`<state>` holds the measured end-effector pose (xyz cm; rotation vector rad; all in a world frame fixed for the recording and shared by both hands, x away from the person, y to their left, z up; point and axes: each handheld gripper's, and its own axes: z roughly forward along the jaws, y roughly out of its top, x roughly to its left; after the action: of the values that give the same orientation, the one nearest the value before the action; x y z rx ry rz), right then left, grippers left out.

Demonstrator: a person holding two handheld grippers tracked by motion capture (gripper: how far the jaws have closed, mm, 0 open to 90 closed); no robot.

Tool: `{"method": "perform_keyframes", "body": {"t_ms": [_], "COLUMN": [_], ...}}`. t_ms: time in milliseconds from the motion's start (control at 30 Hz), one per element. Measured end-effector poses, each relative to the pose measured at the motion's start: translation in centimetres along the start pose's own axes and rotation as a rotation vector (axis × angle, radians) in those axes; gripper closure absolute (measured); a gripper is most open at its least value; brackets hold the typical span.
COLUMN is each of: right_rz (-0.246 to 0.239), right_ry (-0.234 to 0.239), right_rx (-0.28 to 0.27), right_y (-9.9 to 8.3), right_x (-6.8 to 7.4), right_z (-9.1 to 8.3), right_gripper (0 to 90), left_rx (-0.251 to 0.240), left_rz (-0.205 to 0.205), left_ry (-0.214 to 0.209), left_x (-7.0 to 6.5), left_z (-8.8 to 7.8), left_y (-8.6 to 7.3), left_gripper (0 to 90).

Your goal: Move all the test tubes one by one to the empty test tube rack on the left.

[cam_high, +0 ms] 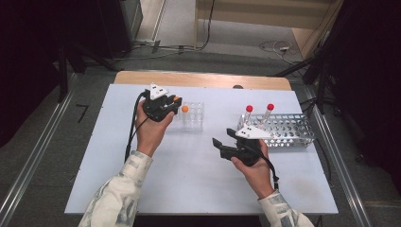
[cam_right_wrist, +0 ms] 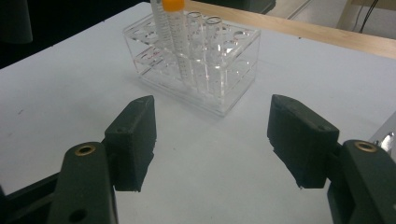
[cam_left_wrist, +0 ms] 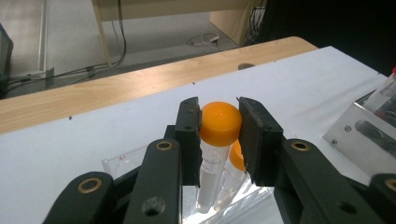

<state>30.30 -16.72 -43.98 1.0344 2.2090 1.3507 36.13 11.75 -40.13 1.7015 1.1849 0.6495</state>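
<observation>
My left gripper (cam_high: pixel 173 103) (cam_left_wrist: pixel 218 117) is shut on the orange cap of a clear tube (cam_left_wrist: pixel 219 125) (cam_high: pixel 176 99). It holds the tube upright over the left end of a clear plastic rack (cam_high: pixel 193 118) (cam_left_wrist: pixel 116 161). The tube's lower end reaches down into the rack. A second orange-capped tube (cam_high: pixel 185 109) (cam_left_wrist: pixel 236 155) (cam_right_wrist: pixel 179 42) stands in the rack just beside it. My right gripper (cam_high: pixel 223 137) (cam_right_wrist: pixel 212 122) hovers open and empty over the table's middle, pointing at the clear rack (cam_right_wrist: pixel 219 79).
A metal mesh rack (cam_high: pixel 288 128) (cam_left_wrist: pixel 355 128) stands at the right with two red-capped tubes (cam_high: pixel 249 109) (cam_high: pixel 269 108) leaning in its left end. The white table top (cam_high: pixel 189 170) has a wooden strip (cam_high: pixel 203 79) along its far edge.
</observation>
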Motion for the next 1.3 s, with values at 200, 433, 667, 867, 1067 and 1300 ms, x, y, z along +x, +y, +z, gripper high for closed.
{"method": "perform_keyframes", "body": {"t_ms": [200, 433, 667, 867, 1067, 1300], "right_rz": [0.0, -0.001, 0.0, 0.007, 0.021, 0.063], "right_ry": [0.001, 0.005, 0.004, 0.0, -0.013, -0.072], "right_rx": [0.002, 0.005, 0.002, -0.002, -0.017, -0.059], "right_y": [0.0, -0.1, -0.1, 0.0, 0.1, 0.3], "right_x": [0.0, 0.1, 0.1, -0.1, -0.9, -3.4], "right_z": [0.0, 0.1, 0.1, 0.0, -0.7, -2.6], "right_gripper": [31.2, 31.2, 31.2, 31.1, 30.3, 27.3], "left_rx": [0.018, 0.023, 0.026, 0.019, 0.002, -0.005], "left_rz": [-0.008, -0.017, -0.025, -0.041, -0.064, -0.098], "left_ry": [0.004, 0.004, 0.004, -0.014, -0.049, -0.086], "left_x": [0.1, 0.1, 0.1, 0.2, 0.1, 0.3], "left_z": [0.6, 0.5, 0.5, 0.1, -0.6, -1.1], "left_y": [-0.9, -0.9, -0.9, -0.8, -0.8, -1.3], "left_gripper": [70.8, 69.7, 62.8, 58.9, 50.7, 34.6]}}
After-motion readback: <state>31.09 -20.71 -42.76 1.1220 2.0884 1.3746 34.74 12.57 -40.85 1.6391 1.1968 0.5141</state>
